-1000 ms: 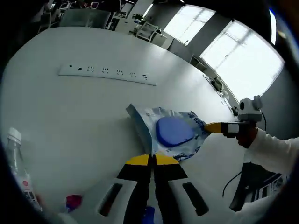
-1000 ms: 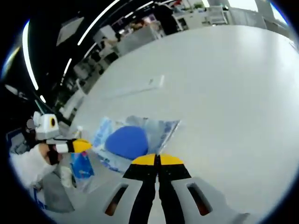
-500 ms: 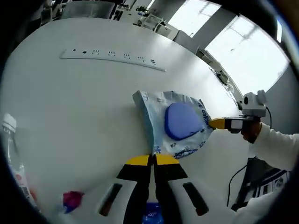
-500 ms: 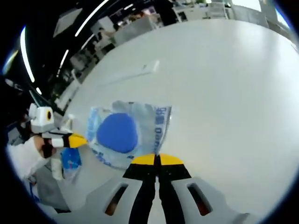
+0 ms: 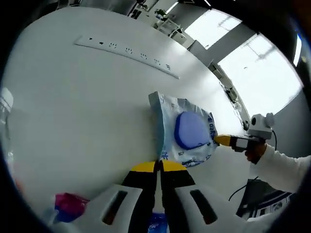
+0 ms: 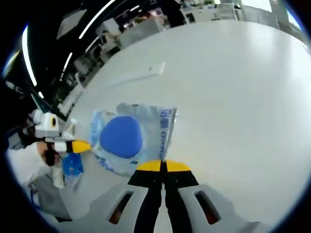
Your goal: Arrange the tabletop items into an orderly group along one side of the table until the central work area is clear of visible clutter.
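Observation:
A clear plastic package [image 5: 167, 126] printed in blue holds a round blue pad [image 5: 191, 130] and lies on the white table [image 5: 73, 107]. My left gripper [image 5: 158, 165] is shut on the package's near edge. The right gripper [image 5: 222, 141], held by a hand in a white sleeve, comes in from the right with its yellow tip on the far edge. In the right gripper view the package [image 6: 155, 127] lies just ahead of my right gripper [image 6: 164, 165], which is shut on its edge. The left gripper [image 6: 80, 145] grips the opposite side there.
A white power strip [image 5: 129, 50] lies across the far part of the table, also seen as the power strip [image 6: 138, 76]. A pink item [image 5: 68, 204] and a blurred bottle [image 5: 6, 104] sit at the left. A blue packet [image 6: 75, 170] lies beyond the left gripper.
Both grippers have kept hold of the package. It was crumpled and raised, and now lies flatter and stretched between them. Both cameras have shifted slightly.

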